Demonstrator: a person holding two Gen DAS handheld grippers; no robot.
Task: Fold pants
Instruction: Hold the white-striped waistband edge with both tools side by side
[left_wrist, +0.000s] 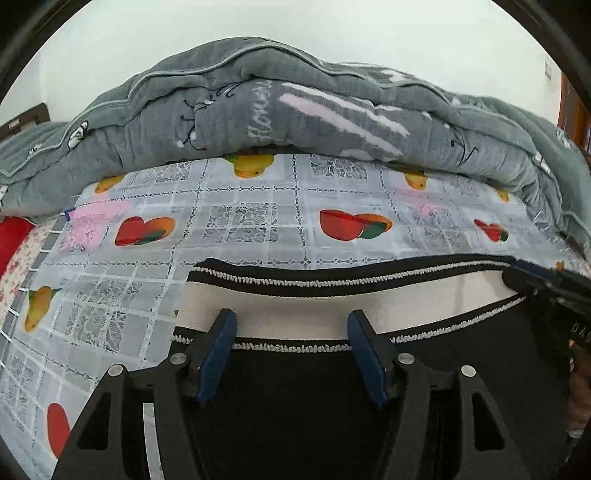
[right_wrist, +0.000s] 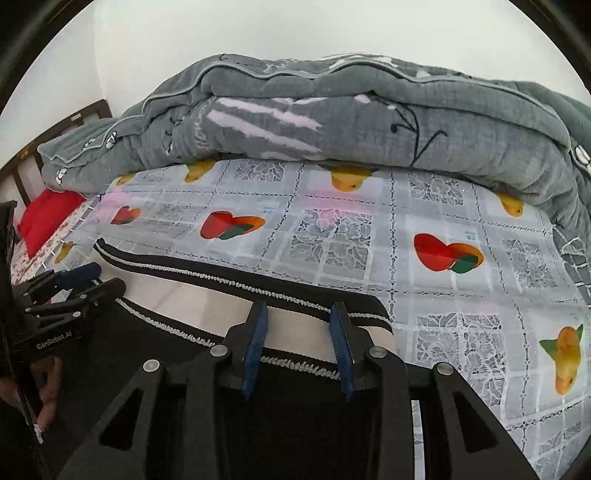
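Black pants (left_wrist: 295, 406) lie flat on the bed, their waistband (left_wrist: 332, 295) striped black and white with knitted trim. My left gripper (left_wrist: 291, 325) hovers over the left part of the band, open, its blue pads wide apart and the band lying flat between them. My right gripper (right_wrist: 300, 312) is over the band's right end (right_wrist: 369, 321), open, with the pads apart and nothing pinched. Each gripper shows in the other's view: the right gripper (left_wrist: 535, 280) at the far right edge, the left gripper (right_wrist: 85, 284) at the far left.
The bed has a fruit-patterned cover (right_wrist: 443, 221). A bulky grey quilt (left_wrist: 277, 103) is piled along the far side. A red cushion (right_wrist: 44, 218) and a dark wooden headboard (right_wrist: 55, 125) are at the left. A hand (right_wrist: 44, 387) holds the left gripper.
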